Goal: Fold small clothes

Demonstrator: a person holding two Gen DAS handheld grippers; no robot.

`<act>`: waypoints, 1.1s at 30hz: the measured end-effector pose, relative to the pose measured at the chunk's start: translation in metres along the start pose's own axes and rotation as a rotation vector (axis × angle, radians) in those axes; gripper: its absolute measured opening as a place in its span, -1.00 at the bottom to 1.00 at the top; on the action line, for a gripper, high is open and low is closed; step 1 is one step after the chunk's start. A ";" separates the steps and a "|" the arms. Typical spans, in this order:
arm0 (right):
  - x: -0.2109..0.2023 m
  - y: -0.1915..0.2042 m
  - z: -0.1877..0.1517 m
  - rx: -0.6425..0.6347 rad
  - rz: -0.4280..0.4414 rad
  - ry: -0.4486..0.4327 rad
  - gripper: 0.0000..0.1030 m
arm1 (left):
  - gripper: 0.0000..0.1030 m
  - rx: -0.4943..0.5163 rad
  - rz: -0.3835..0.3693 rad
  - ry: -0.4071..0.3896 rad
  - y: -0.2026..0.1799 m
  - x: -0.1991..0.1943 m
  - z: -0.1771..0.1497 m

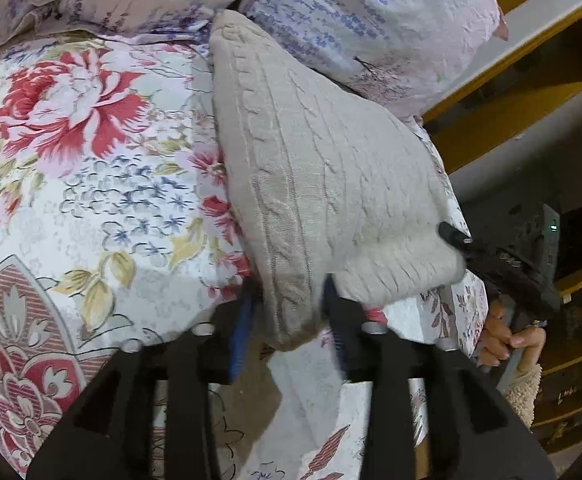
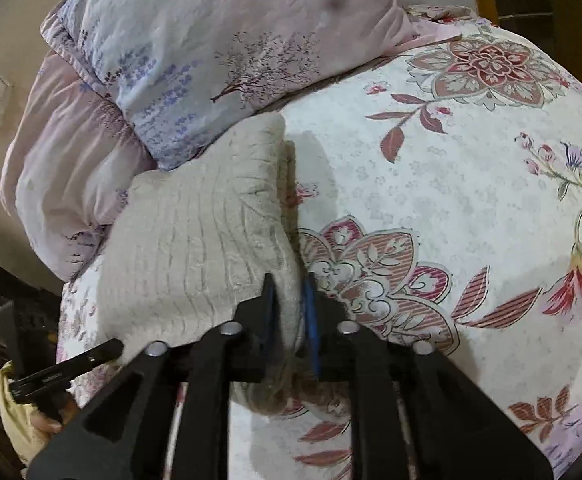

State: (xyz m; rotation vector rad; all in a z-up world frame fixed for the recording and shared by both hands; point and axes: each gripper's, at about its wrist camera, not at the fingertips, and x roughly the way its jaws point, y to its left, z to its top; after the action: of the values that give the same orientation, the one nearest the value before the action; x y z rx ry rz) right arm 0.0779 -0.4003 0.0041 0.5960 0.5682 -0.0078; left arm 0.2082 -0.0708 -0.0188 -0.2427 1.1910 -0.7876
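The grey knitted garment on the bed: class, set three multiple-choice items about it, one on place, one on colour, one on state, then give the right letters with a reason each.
1. Where does the knitted garment lie?
A. on the floral bedspread
B. on a wooden chair
C. inside a basket

2. What colour is it?
A. bright red
B. pale grey-beige
C. dark blue

3. What lies between the fingers of the left gripper and the right gripper?
A. nothing
B. a pillow
C. an edge of the garment

Answers: 1 A, the flower print surrounds it; 2 B, its cable knit looks grey-beige in both views; 3 C, knit fabric sits between each pair of blue pads.
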 end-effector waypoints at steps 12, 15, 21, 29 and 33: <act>0.055 0.019 0.073 0.073 0.052 0.043 -0.31 | 0.76 -0.055 0.102 -0.023 0.003 0.013 0.054; 0.061 0.038 0.076 -0.021 0.010 0.001 -0.81 | 0.77 -0.020 0.130 -0.042 -0.003 0.017 0.058; 0.047 0.039 0.084 -0.047 -0.054 -0.120 -0.84 | 0.78 0.072 0.184 -0.080 -0.020 0.020 0.064; 0.050 0.029 0.071 -0.025 -0.183 -0.070 -0.25 | 0.78 0.057 0.174 -0.070 -0.018 0.028 0.066; 0.016 0.041 0.055 -0.116 -0.146 -0.147 -0.24 | 0.79 0.055 0.179 -0.073 -0.019 0.026 0.064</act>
State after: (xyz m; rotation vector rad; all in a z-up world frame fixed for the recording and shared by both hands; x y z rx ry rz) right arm 0.1262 -0.3933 0.0548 0.4358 0.4653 -0.1545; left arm 0.2613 -0.1160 -0.0027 -0.1164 1.1035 -0.6489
